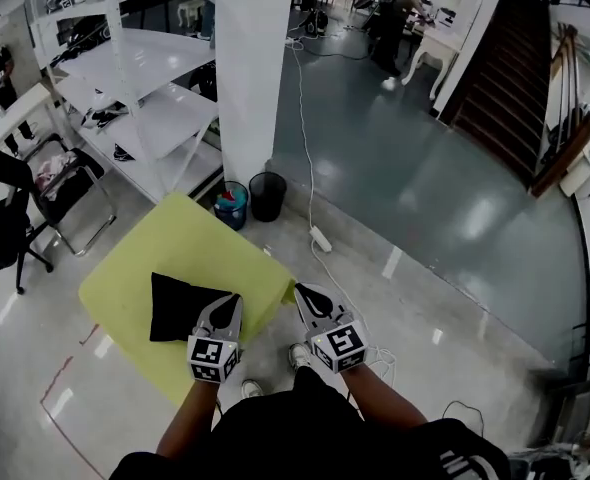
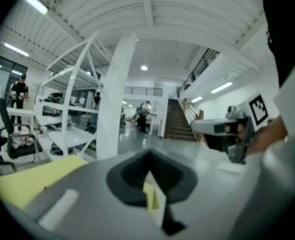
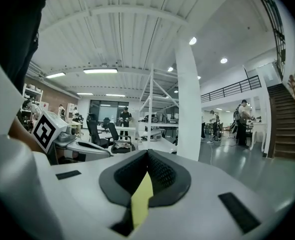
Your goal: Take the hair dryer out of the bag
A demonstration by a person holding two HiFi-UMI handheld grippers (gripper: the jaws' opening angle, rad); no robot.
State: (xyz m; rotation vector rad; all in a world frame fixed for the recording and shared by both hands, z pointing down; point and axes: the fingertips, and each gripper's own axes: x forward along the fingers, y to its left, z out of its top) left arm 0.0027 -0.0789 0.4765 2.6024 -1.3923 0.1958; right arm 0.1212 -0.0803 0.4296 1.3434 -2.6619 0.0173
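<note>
- Head view: a black bag is lying on a yellow-green counter, close to the edge nearest the person.
- The hair dryer is not showing in any view. It is most likely sitting inside the bag, so its exact position cannot be told.
- The left claw is hovering at the bag's right edge, and whether it is touching the cloth cannot be told. The right claw is hanging further right, at the counter's corner and apart from the bag.
- Left gripper view: the left claw is showing its dark jaws pressed fully together, gripping nothing. A strip of the yellow counter is lying off to the left.
- Right gripper view: the right claw is likewise closed tight and gripping nothing, its ribbed black pads meeting at the tip.
- The bag is looking like soft, matte cloth, roughly square with a creased outline. It will probably be sagging and sliding on the smooth counter when pulled, so one claw may need to be pinching the cloth near the opening. Which side the opening is on cannot be seen.
- A hair dryer is usually hard, smooth plastic, fairly light but bulky, with a trailing cord that could be catching on the cloth. The handle seems the safest place to be gripping, since the rounded body may be slipping between narrow jaws.
- The counter is standing on a pale, glossy floor.
</note>
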